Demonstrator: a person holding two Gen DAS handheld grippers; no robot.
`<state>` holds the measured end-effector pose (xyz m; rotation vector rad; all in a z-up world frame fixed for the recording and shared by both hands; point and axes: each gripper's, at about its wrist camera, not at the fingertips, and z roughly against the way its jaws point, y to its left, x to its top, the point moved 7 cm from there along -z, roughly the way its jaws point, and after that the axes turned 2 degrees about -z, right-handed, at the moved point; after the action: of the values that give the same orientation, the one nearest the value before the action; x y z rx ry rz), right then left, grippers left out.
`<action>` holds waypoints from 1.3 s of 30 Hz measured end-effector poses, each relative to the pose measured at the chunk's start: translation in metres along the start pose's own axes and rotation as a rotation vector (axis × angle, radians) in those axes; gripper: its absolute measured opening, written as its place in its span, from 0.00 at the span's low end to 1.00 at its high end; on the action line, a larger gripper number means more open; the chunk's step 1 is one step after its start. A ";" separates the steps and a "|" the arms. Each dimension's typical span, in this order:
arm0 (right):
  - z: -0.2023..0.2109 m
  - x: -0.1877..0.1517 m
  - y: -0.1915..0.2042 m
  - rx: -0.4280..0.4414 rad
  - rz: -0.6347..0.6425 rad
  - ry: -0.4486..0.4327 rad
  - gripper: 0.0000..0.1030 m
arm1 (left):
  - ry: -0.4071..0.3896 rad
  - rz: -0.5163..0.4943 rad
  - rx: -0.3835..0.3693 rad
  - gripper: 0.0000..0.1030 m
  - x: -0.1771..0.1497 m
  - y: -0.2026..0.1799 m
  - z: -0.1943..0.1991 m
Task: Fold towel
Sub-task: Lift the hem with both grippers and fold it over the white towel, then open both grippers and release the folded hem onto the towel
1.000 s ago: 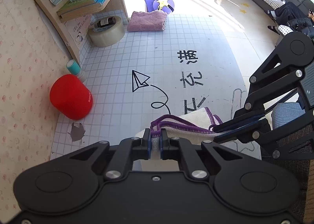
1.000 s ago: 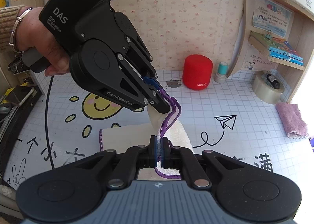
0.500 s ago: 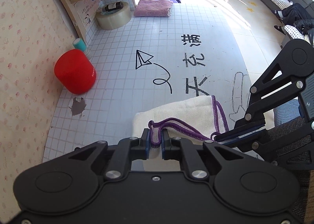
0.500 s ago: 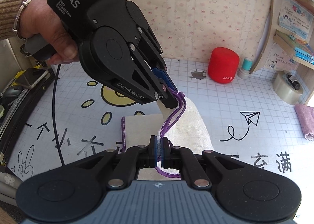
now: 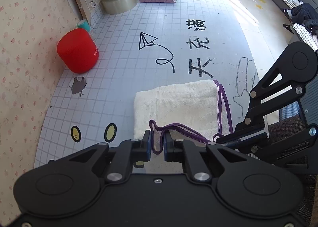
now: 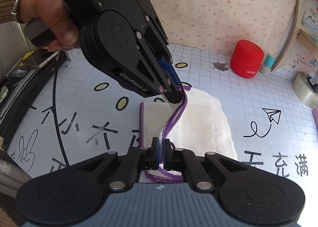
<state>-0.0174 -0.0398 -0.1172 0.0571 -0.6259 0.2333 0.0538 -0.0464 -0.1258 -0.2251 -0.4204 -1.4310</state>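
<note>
Towel (image 5: pixel 176 105): folded over, purple hem running between both grippers, near the table's front edge
Left gripper (image 5: pixel 158 143): jaws opening — corner loose between them
Right gripper (image 6: pixel 161 152): clenched on hem

"DAS" and "GenRobot.AI" on the left gripper (image 6: pixel 174 96) ("sonag" on the red speaker (image 6: pixel 247 58))

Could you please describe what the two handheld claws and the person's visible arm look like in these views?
Both are matte black linkage claws with silver rivets and blue pads. The left claw carries white "DAS" and "GenRobot.AI" lettering on a grey handle. The right claw has a ribbed grey-blue body. The hand shows a brown knitted sleeve and silver bangle.
</note>
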 end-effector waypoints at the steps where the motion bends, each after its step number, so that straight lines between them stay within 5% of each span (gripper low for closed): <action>1: -0.001 -0.001 0.001 0.002 0.004 0.004 0.03 | 0.002 0.000 0.000 0.15 -0.001 0.000 0.000; 7: -0.007 -0.008 0.005 0.007 0.028 0.021 0.03 | 0.016 -0.005 0.004 0.15 -0.007 -0.003 -0.002; 11: -0.013 -0.011 0.009 0.017 0.046 0.031 0.03 | 0.031 -0.009 0.018 0.27 -0.011 -0.002 -0.004; 18: -0.023 -0.018 0.014 0.032 0.066 0.053 0.03 | 0.069 -0.013 0.020 0.28 -0.022 -0.004 -0.006; 22: -0.026 -0.019 0.016 0.047 0.069 0.061 0.04 | 0.075 -0.007 0.029 0.37 -0.026 -0.003 -0.004; 27: -0.022 -0.020 0.019 0.077 0.076 0.062 0.13 | 0.088 -0.002 0.038 0.37 -0.030 -0.002 0.000; 34: -0.003 -0.017 0.019 0.099 0.076 0.027 0.20 | 0.058 0.015 0.051 0.40 -0.028 0.000 0.015; 39: 0.003 -0.008 0.006 0.038 0.055 0.002 0.20 | 0.021 0.046 0.052 0.43 -0.022 0.003 0.025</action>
<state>-0.0266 -0.0359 -0.1196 0.0763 -0.6217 0.2989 0.0511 -0.0163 -0.1118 -0.1771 -0.4324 -1.3740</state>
